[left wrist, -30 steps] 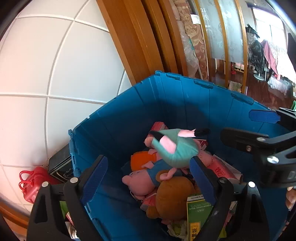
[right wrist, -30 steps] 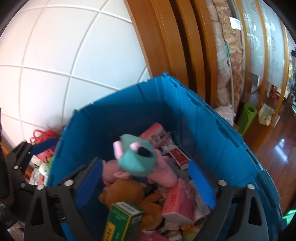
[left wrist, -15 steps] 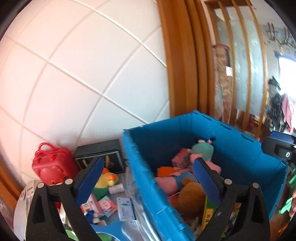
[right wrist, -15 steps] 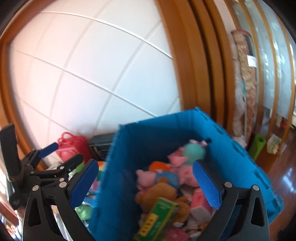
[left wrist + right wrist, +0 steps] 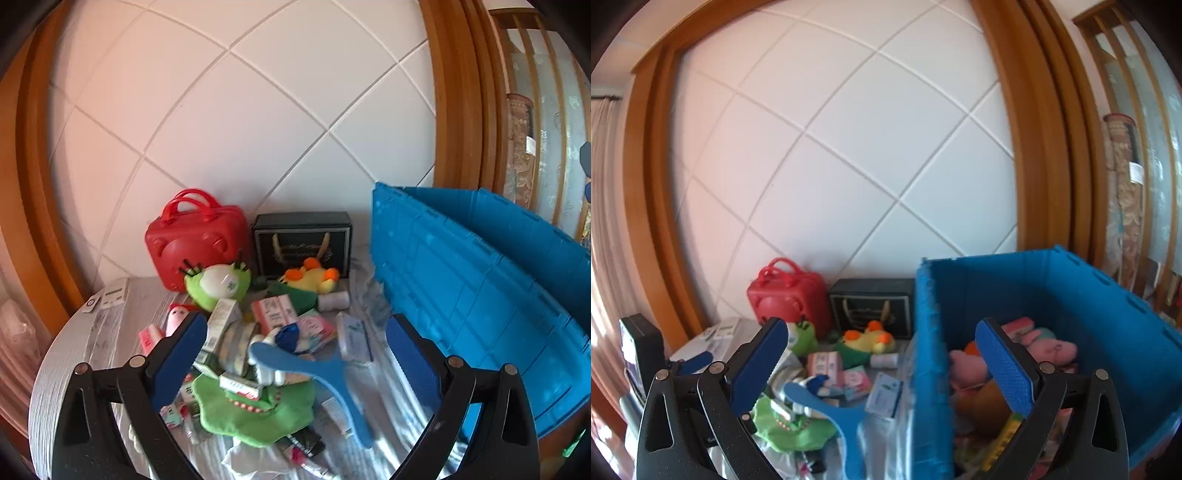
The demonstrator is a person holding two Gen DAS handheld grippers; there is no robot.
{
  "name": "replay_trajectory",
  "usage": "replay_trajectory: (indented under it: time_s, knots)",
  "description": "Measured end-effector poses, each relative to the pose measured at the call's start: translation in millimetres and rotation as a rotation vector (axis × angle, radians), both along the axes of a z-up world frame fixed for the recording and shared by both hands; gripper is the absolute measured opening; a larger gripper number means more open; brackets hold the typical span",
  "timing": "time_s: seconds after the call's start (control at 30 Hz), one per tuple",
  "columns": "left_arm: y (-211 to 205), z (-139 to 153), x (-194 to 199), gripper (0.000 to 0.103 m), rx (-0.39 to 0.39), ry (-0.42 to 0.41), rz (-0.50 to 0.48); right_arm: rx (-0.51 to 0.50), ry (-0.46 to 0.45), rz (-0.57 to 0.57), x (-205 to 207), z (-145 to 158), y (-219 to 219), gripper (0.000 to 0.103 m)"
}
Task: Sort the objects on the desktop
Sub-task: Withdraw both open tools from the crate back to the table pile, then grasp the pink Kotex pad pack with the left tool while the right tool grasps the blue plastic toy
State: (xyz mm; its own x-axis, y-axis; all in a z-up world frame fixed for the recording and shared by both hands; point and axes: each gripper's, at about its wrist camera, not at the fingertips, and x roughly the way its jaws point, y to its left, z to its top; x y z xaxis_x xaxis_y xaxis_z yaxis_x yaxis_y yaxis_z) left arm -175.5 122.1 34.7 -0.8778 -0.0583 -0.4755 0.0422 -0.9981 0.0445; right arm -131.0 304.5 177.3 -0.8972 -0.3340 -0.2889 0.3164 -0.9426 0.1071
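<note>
The left gripper (image 5: 295, 354) has its jaws spread wide with nothing clamped between them; it hangs over a heap of small items on the round table (image 5: 66, 354). Directly under it lie a blue Y-shaped plastic piece (image 5: 314, 369), a flat green plush (image 5: 255, 413) and several small cartons (image 5: 275, 314). Farther back sit a green round plush (image 5: 218, 282), a yellow duck plush (image 5: 312, 278), a red toy suitcase (image 5: 195, 236) and a black gift box (image 5: 303, 240) against the white tiled wall (image 5: 240, 122). The right gripper (image 5: 882, 365), jaws likewise apart and empty, straddles the near wall of the blue crate (image 5: 931, 332), which stands at the right of the heap and holds pink plush toys (image 5: 1052, 345) and a brown one (image 5: 982, 402).
</note>
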Motion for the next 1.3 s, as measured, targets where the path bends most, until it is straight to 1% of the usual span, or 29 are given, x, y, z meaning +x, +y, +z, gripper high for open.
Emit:
replay_trajectory:
  time_s: [0.13, 0.23, 0.4, 0.5, 0.53, 0.7, 0.77, 0.9, 1.0, 1.07, 1.17, 1.23, 1.3]
  knots:
    - [-50, -29, 13, 0.099, 0.011, -0.061, 0.051, 0.035, -0.035, 0.064, 0, -25, -45, 0.103]
    - [-92, -53, 23, 0.099, 0.014, -0.106, 0.098, 0.075, -0.079, 0.082, -2, -48, -69, 0.103]
    - [-161, -92, 37, 0.099, 0.034, -0.206, 0.182, 0.122, -0.189, 0.075, -9, -97, -88, 0.103]
    - [-203, -124, 33, 0.099, 0.034, -0.31, 0.242, 0.148, -0.273, 0.059, -19, -129, -95, 0.103]
    - [-216, -133, 32, 0.099, 0.037, -0.333, 0.256, 0.154, -0.299, 0.051, -22, -139, -97, 0.103]
    - [-260, -166, 24, 0.099, 0.066, -0.443, 0.28, 0.184, -0.41, 0.033, -39, -182, -110, 0.103]
    - [-270, -175, 15, 0.099, 0.066, -0.469, 0.27, 0.197, -0.442, 0.032, -44, -193, -115, 0.103]
    - [-278, -182, -6, 0.099, 0.049, -0.502, 0.24, 0.233, -0.507, 0.019, -63, -216, -122, 0.103]
    - [-277, -189, -30, 0.099, 0.04, -0.534, 0.17, 0.246, -0.545, 0.021, -78, -227, -126, 0.103]
    - [-273, -196, -48, 0.099, 0.029, -0.577, 0.098, 0.245, -0.577, 0.029, -87, -233, -128, 0.103]
    - [-265, -212, -72, 0.099, -0.011, -0.661, 0.0, 0.244, -0.616, 0.046, -98, -241, -132, 0.103]
    - [-264, -224, -85, 0.099, -0.036, -0.698, -0.018, 0.252, -0.644, 0.045, -104, -249, -133, 0.103]
    - [-265, -235, -97, 0.099, -0.038, -0.731, -0.023, 0.252, -0.673, 0.036, -109, -259, -132, 0.103]
